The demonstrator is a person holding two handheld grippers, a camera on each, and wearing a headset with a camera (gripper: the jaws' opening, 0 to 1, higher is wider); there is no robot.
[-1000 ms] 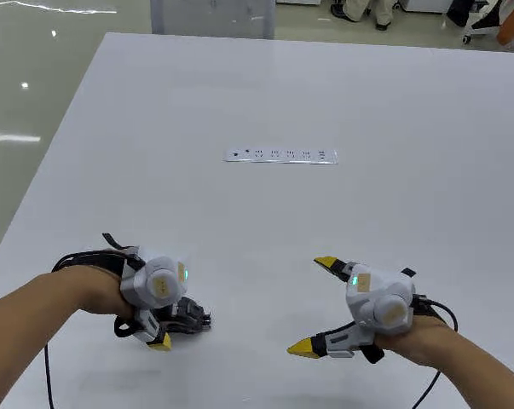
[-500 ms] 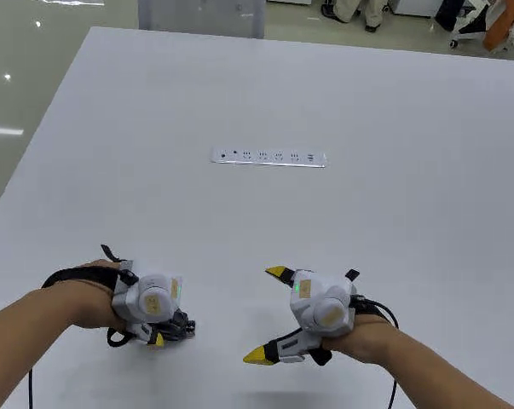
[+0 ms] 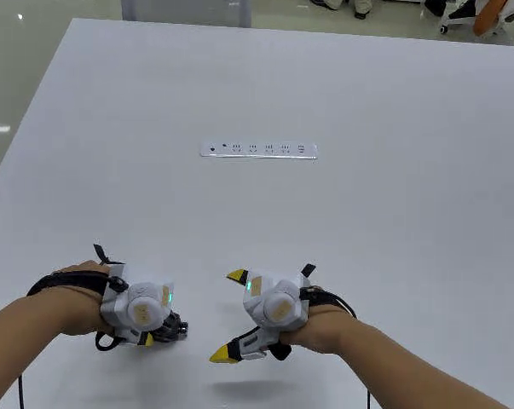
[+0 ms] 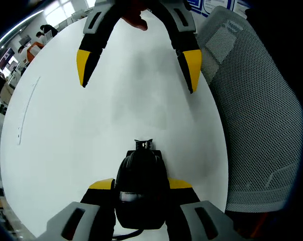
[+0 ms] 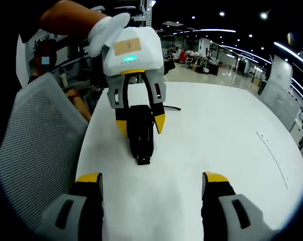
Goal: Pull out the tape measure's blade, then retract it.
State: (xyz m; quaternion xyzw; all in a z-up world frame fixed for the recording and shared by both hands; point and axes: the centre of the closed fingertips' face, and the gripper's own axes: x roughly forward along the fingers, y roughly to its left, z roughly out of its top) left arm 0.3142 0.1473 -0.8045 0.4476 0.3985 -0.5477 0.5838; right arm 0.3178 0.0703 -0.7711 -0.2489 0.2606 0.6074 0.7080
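Right gripper closing in on the clamped tape measure, blade not yet drawn.

Head view: my right gripper (image 3: 229,315), jaws spread, had slid left across the white table (image 3: 393,170) and sat near the left gripper (image 3: 158,334), so I judged the pull was about to start; a power strip (image 3: 258,150) lay well beyond. Left gripper view: its jaws pinched the black tape measure (image 4: 141,186), the blade hook (image 4: 143,145) seemingly at the case, though the fisheye made that hard to tell. Right gripper view: a mesh chair (image 5: 35,145) beside the table, an office hall behind.
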